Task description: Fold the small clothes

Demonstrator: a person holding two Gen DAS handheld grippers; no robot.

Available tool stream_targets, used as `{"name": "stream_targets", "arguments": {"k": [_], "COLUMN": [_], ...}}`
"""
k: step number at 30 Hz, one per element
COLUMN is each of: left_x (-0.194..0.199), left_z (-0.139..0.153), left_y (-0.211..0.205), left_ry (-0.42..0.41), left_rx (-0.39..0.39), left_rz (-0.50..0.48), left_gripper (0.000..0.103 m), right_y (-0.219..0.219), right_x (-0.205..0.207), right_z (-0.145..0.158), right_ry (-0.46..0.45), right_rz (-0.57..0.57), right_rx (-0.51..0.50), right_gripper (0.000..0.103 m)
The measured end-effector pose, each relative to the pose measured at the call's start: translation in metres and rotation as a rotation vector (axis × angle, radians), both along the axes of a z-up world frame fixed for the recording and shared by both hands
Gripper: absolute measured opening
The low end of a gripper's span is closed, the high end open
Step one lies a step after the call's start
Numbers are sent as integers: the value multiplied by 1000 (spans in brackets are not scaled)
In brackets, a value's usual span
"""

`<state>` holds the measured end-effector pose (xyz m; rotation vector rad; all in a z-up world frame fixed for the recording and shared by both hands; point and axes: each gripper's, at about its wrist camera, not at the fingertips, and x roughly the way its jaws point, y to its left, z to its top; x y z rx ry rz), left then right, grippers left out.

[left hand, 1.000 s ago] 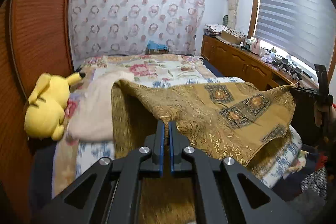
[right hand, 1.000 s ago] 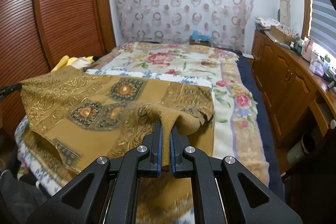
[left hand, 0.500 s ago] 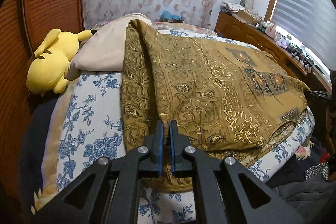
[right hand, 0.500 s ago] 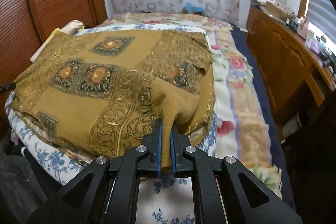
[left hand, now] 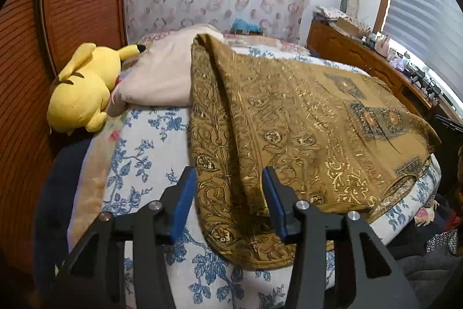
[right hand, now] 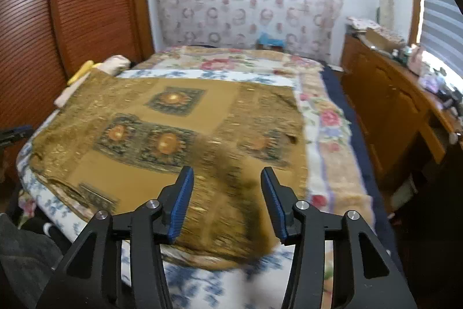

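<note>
The garment point(left hand: 289, 118) was woven mustard cloth with metallic gold print that glinted. The bedsheet point(left hand: 150, 152) looked like matt cotton. The plush toy point(left hand: 84, 89) was soft yellow pile. The left gripper point(left hand: 230, 199) had matt black plastic arms, blue ribbed pads point(left hand: 185, 201) and shiny metal screws. The wardrobe door point(right hand: 86, 5) seemed slatted, semi-gloss wood.

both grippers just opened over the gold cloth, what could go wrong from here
1. The gold patterned cloth hangs over the near edge of the blue floral bedsheet; it may slide off.
2. Its far left corner rides up on the beige pillow, so the fold may come out uneven.
</note>
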<state>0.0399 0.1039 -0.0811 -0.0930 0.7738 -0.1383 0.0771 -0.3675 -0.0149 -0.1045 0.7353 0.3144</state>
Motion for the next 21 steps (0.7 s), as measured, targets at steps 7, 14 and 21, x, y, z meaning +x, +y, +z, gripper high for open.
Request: {"name": "stream_targets", "arguments": {"k": [7, 14, 21], "left_x": [18, 21, 22], "left_z": [-18, -28, -29], "left_y": [-3, -4, -2], "left_ry": [58, 85, 81], "left_rx": [-6, -15, -15], "left_rz": [-20, -19, -18], "left_gripper": [58, 58, 58], "right_y": [24, 31, 45], "right_x": [18, 14, 7], "right_z": [-24, -44, -62], "right_ry": [34, 94, 109], "right_rz": [15, 37, 52], "right_rx": [-1, -2, -10], "right_gripper": [53, 54, 57]}}
